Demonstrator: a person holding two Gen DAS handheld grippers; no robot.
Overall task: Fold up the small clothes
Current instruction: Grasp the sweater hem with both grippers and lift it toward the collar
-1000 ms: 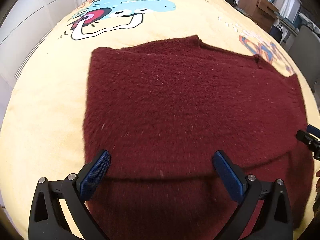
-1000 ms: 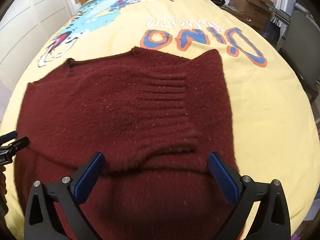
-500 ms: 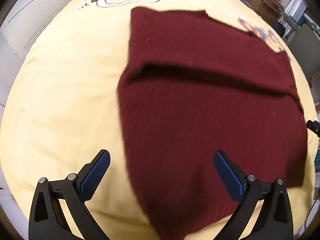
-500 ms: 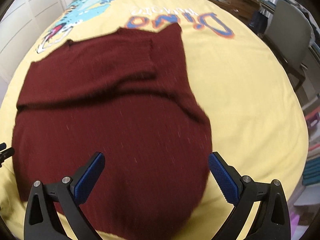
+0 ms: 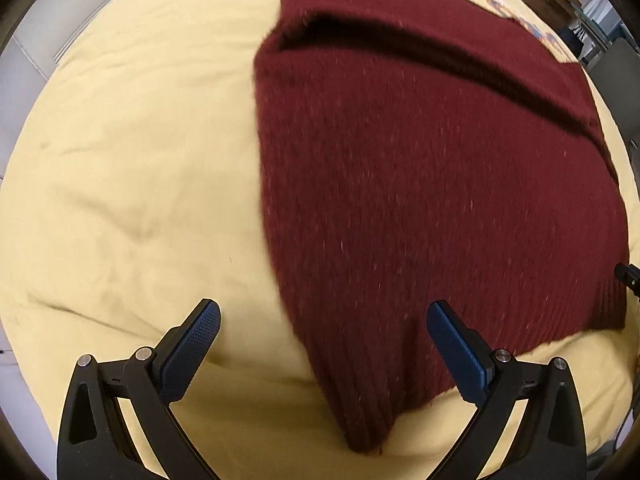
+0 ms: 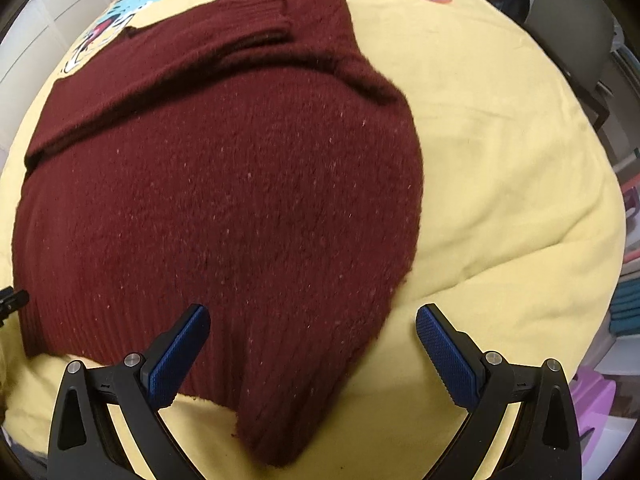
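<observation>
- Lying flat on the yellow bedspread (image 5: 120, 168) (image 6: 500, 152): dark red knit sweater (image 5: 420, 184) (image 6: 224, 200), folded over once, top layer's fold edge running across the far part.
- Sweater's long axis runs left-right across the bed; ribbed hem edge faces the near side, ribbed cuff or collar part (image 6: 260, 12) at the far end by the printed lettering.
- Near corner of the sweater points down toward the camera in both wrist views, sagging over the bed edge.
- Left gripper (image 5: 320, 344): jaws spread wide, empty, hovering over the near left corner of the sweater.
- Right gripper (image 6: 312, 344): jaws spread wide, holding nothing, above the near right corner.
- Chair (image 6: 568, 28) at far right, beside the bed.
</observation>
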